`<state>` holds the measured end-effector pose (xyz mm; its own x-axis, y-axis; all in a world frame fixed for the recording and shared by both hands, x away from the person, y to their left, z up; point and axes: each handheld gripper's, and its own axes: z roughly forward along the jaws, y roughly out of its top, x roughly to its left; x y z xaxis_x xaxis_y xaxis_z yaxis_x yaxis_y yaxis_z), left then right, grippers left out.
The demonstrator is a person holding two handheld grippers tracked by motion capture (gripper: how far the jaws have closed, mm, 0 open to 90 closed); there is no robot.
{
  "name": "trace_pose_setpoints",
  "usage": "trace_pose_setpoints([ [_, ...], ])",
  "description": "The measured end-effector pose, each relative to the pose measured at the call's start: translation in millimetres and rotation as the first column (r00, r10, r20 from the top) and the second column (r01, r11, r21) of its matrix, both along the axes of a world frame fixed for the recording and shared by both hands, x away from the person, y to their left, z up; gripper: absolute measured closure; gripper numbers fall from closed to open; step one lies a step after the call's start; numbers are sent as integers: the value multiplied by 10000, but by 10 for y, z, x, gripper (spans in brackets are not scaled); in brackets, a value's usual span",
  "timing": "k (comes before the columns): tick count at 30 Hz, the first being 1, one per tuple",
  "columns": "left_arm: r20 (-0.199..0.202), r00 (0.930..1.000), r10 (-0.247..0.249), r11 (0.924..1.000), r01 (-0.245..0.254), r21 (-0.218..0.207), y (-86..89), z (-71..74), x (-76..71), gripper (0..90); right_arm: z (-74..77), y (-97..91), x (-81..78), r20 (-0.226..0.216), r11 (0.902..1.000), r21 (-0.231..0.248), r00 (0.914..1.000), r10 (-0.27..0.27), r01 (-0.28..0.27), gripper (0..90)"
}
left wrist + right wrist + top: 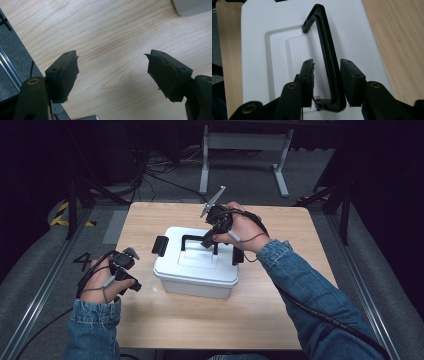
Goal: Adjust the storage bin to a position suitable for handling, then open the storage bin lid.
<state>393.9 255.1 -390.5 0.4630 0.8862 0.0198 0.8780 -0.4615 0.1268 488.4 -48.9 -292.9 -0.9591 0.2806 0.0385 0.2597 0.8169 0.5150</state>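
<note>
The table [280, 320] has a white lidded box [196, 270] sitting mid-table, and it looks like rigid, smooth plastic, so probably slippery on the sides and best lifted by its raised black handle [329, 62]. The right gripper [327, 82] has its jaws narrowed around that handle bar, right jaw touching, left maybe just off. The left gripper [112, 75] hangs wide open over bare wood beside the box, holding nothing.
</note>
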Motion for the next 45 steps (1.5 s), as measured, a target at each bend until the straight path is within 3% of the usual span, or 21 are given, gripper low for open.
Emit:
trace_pose_setpoints([
  [3,-21,10000,-85,10000,85,2,0,-22,-12,248,-6,33,-5,244,9996,-278,9997,99,-92,743],
  [6,44,10000,-8,10000,8,13,-7,-18,-19,246,0,35,-9,37,9991,-212,9993,366,-365,789],
  [15,133,9997,-181,9998,180,76,0,-9,-26,239,19,37,-62,-183,9950,-125,9949,988,-990,838],
  [22,47,9999,-134,9999,134,59,27,-15,-53,235,45,44,-83,-48,9929,-148,9930,1184,-1184,843],
  [27,39,9999,-164,9999,163,15,43,-26,-48,232,127,48,-90,114,9914,-134,9914,1303,-1301,846],
  [34,153,9999,-66,10000,67,-63,57,-15,-44,231,278,18,-108,142,9895,314,9900,1407,-1411,846],
  [39,67,10000,-65,9999,66,-95,36,-7,-44,224,400,-44,-147,218,9890,519,9902,1376,-1386,847],
  [41,58,9993,-378,9993,378,-79,48,-3,-31,206,454,-89,-162,371,9889,566,9900,1357,-1377,847],
  [45,50,9996,-295,9994,296,-187,54,-8,-27,198,527,-169,-183,512,9879,763,9900,1314,-1351,847],
])
